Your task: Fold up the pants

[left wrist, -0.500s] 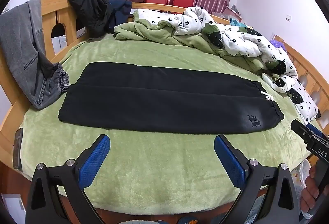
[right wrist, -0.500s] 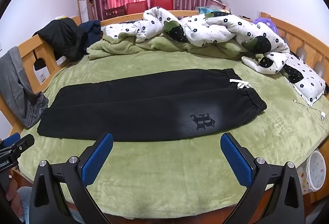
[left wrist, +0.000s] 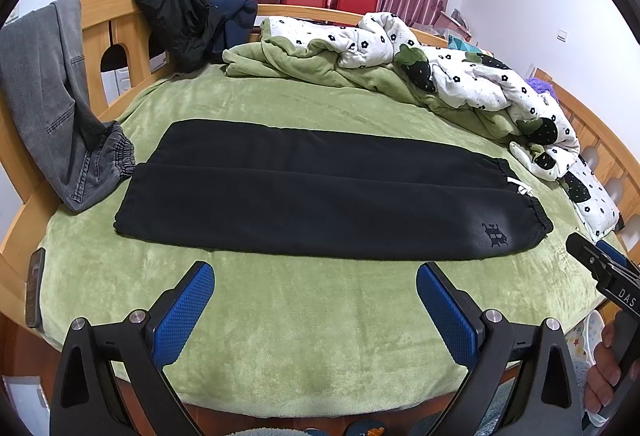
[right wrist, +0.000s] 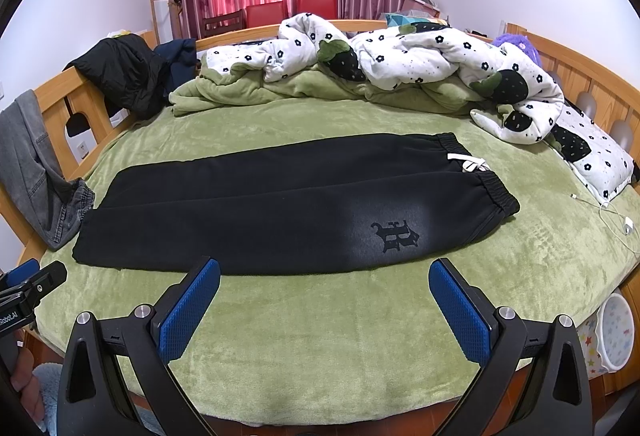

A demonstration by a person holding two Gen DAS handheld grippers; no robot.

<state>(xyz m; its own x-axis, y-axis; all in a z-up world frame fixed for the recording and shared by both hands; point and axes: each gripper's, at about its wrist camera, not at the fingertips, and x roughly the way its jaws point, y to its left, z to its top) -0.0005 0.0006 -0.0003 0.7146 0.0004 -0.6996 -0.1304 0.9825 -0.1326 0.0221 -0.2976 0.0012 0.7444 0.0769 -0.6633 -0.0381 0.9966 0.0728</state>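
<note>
While both your grippers hang wide and empty off the bed's near edge, the black pants lie flat ahead, long axis parallel to it. Left gripper is nearer the cuffs, right gripper nearer the waistband. Only the right view shows a white cable.

**Pants across the middle of the bed**

The pants lie flat on the blanket, legs side by side, with the waistband to the right and the leg ends to the left. Behind them, a crumpled quilt runs along the far and right side of the bed. Jeans hang over the bed frame at the left, a jacket farther back. Both grippers are in front of the pants, the left gripper left of the right gripper.
</note>
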